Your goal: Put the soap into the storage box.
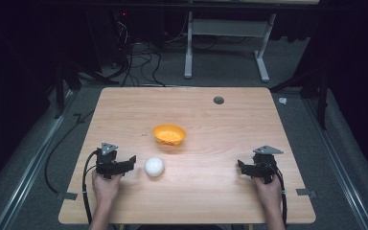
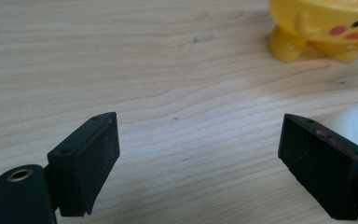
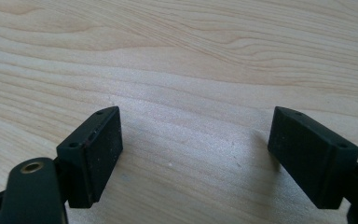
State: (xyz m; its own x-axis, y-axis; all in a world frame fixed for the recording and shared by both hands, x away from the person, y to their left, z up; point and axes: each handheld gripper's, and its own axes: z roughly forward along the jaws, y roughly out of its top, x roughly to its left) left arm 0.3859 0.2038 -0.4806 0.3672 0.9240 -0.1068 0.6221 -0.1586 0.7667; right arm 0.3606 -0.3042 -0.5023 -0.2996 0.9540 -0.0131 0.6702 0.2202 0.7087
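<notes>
The left gripper (image 1: 130,161) rests low at the near left of the pale wood-grain table (image 1: 230,139), its flat black jaws spread wide and holding nothing. A smooth white ball (image 1: 154,166) lies just to its right. Farther off sits a glossy yellow bowl (image 1: 169,134) on stubby feet. The right gripper (image 1: 242,167), near right, also gapes wide and holds nothing.

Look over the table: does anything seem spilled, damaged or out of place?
Nothing stands out. The yellow bowl sits upright, the white ball rests beside the left gripper, and the table looks clean.
</notes>
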